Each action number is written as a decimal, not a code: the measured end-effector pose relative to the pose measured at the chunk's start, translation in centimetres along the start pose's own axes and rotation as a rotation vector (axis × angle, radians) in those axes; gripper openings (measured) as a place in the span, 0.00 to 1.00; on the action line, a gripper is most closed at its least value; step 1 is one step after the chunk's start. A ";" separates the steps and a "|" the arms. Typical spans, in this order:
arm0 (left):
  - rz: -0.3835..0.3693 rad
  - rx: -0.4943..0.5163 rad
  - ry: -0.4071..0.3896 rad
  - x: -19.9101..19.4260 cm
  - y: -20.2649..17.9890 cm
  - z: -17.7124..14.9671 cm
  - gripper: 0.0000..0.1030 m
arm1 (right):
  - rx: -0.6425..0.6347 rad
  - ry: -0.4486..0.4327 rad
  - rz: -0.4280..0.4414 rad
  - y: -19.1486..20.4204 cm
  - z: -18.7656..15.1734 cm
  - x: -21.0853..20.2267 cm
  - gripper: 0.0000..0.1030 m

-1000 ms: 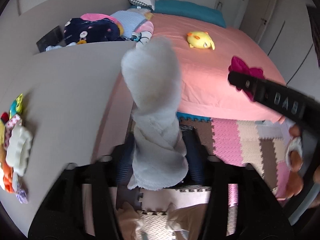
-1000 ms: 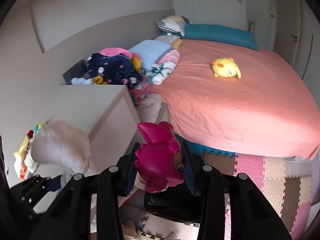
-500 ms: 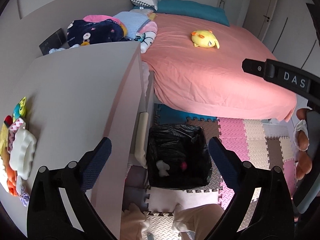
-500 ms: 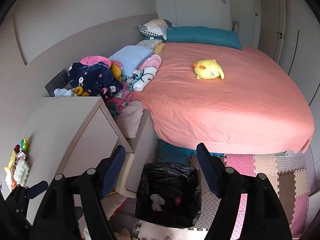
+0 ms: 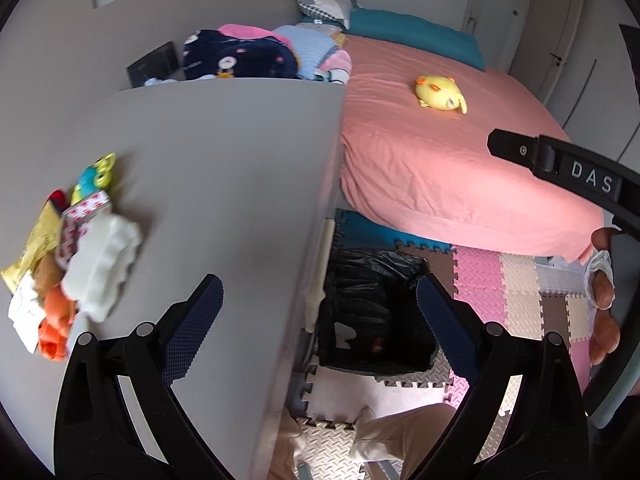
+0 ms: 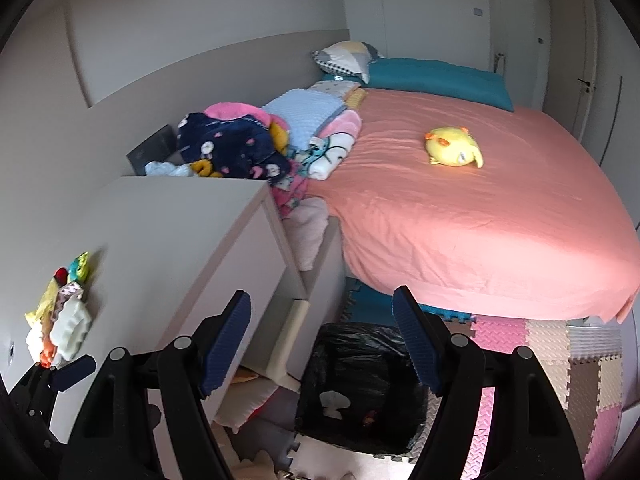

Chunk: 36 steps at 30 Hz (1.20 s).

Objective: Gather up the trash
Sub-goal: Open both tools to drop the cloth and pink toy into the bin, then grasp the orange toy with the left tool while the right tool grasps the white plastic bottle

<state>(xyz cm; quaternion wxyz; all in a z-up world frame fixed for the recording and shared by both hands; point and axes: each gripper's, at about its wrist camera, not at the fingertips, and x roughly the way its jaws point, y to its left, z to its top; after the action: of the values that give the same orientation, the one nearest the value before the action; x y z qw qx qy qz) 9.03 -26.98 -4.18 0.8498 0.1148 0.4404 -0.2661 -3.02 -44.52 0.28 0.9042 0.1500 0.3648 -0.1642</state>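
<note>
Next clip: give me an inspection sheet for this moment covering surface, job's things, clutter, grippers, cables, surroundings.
Surface: grey dresser top, bare except at its left edge.
Job's things: black-lined trash bin on the floor beside the dresser, holding a white scrap and a small dark red piece; trash pile of wrappers and crumpled white material on the dresser's left edge.
Clutter: heap of clothes and blankets beyond the dresser.
Grippers: left hand-held gripper open, empty; right hand-held gripper open, empty, above the bin.
Cables: nothing seen.
Surroundings: pink bed with a yellow plush; foam puzzle mats on the floor.
</note>
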 end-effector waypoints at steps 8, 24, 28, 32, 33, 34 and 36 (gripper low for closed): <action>0.025 -0.050 -0.012 -1.3 3.8 -1.1 0.92 | -0.046 0.009 0.043 4.4 -0.7 0.2 0.72; 0.138 -0.138 -0.067 -5.2 12.5 -4.2 0.92 | -0.164 0.034 0.174 14.4 -2.2 0.5 0.72; 0.155 -0.159 -0.064 -5.5 14.9 -5.0 0.92 | -0.195 0.052 0.213 17.2 -2.8 0.9 0.72; 0.158 -0.176 -0.051 -5.3 17.3 -5.6 0.92 | -0.228 0.072 0.248 19.8 -3.4 1.3 0.72; 0.162 -0.173 -0.049 -5.1 17.6 -5.6 0.92 | -0.235 0.078 0.255 20.4 -3.6 1.5 0.72; 0.167 -0.170 -0.047 -5.0 18.0 -5.7 0.91 | -0.242 0.084 0.261 21.0 -3.7 1.6 0.72; 0.182 -0.172 -0.046 -4.7 18.8 -5.8 0.89 | -0.250 0.090 0.268 21.8 -3.9 1.9 0.72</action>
<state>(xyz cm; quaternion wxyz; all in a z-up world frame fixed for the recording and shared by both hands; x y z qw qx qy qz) 13.18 -7.19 -4.53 0.8869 0.0748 0.4297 -0.1519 4.73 -23.68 -0.44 0.9123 0.0907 0.3993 0.0112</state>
